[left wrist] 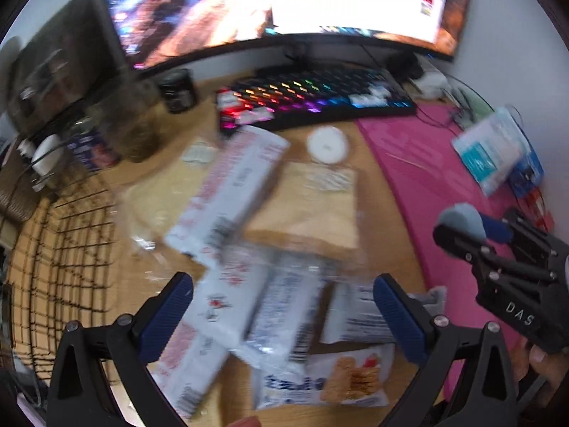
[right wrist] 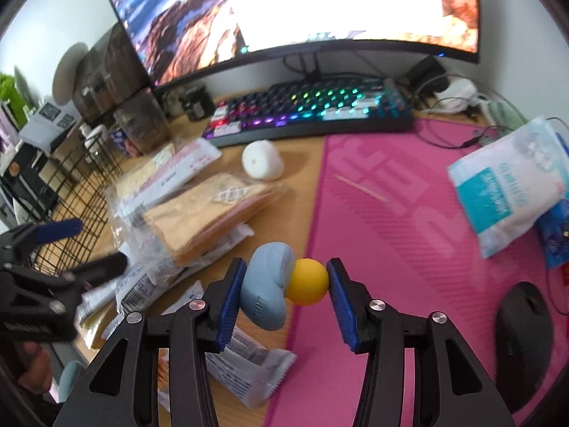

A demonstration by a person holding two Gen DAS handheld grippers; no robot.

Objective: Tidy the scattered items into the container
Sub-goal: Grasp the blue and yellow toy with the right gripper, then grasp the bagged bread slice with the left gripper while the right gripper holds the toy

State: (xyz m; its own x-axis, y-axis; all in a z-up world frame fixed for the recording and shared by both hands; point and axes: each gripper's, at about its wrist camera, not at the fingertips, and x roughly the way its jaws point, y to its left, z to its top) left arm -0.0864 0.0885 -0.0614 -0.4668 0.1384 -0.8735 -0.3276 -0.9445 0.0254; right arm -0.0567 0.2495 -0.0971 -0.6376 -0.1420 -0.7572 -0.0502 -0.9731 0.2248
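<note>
My right gripper (right wrist: pixel 286 286) is shut on a pale blue and yellow toy (right wrist: pixel 270 288), held above the desk edge of the pink mat (right wrist: pixel 409 220). It also shows in the left wrist view (left wrist: pixel 473 222) with the toy's blue end (left wrist: pixel 458 215). My left gripper (left wrist: pixel 282 315) is open above a heap of snack packets (left wrist: pixel 270 302) and a long white box (left wrist: pixel 227 199). A black wire basket (left wrist: pixel 67 249) stands to the left; it shows in the right wrist view too (right wrist: pixel 74 192). A sandwich pack (right wrist: pixel 206 213) lies on the heap. My left gripper appears there (right wrist: pixel 71 245).
A lit keyboard (right wrist: pixel 306 114) and monitor (right wrist: pixel 284 10) stand at the back. A white round object (right wrist: pixel 263 160), a thin stick (right wrist: pixel 359 186), a white-and-teal pouch (right wrist: pixel 508 178) and a black mouse (right wrist: pixel 524 338) lie on the desk. Dark jars (left wrist: pixel 177 90) stand back left.
</note>
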